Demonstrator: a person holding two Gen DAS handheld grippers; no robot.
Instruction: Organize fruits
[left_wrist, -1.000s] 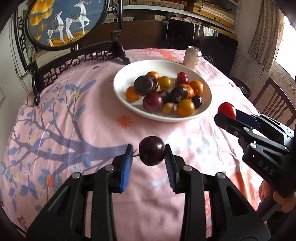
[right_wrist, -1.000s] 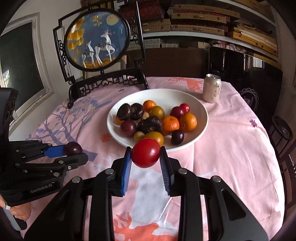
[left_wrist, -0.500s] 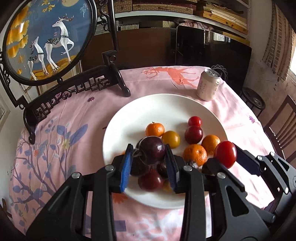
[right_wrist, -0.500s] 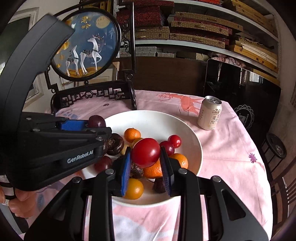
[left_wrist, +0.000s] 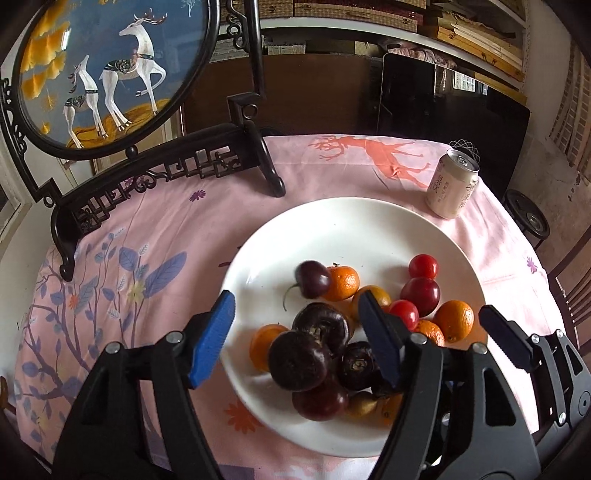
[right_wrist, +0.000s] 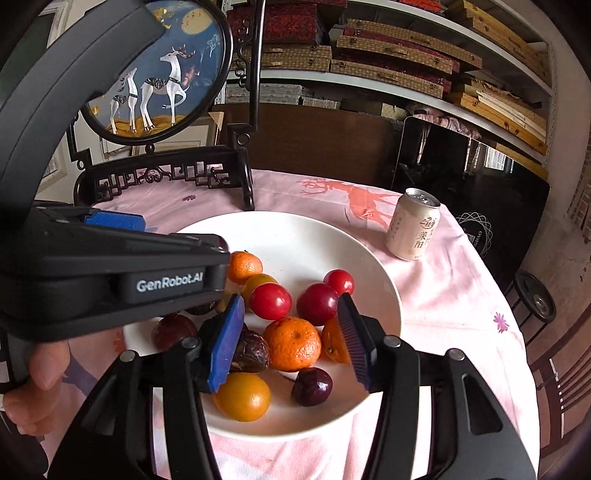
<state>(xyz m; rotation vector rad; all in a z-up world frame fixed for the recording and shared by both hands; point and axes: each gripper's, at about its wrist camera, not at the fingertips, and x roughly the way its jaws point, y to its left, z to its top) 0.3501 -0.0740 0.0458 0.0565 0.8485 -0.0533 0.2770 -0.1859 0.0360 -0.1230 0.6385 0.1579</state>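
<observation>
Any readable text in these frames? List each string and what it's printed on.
"GenRobot.AI": white lettering on the black body of the left gripper.
Pale cream drink can on the pink tablecloth: Chinese characters and a round logo, too small to read reliably.
Nothing else legible.

Each gripper is matte black plastic with 2 long angled fingers tipped by ribbed blue pads (left_wrist: 212, 338) and round silver screws at the joints. The left gripper (left_wrist: 295, 332) carries white "GenRobot.AI" lettering; the right gripper (right_wrist: 291, 339) looks alike.
</observation>
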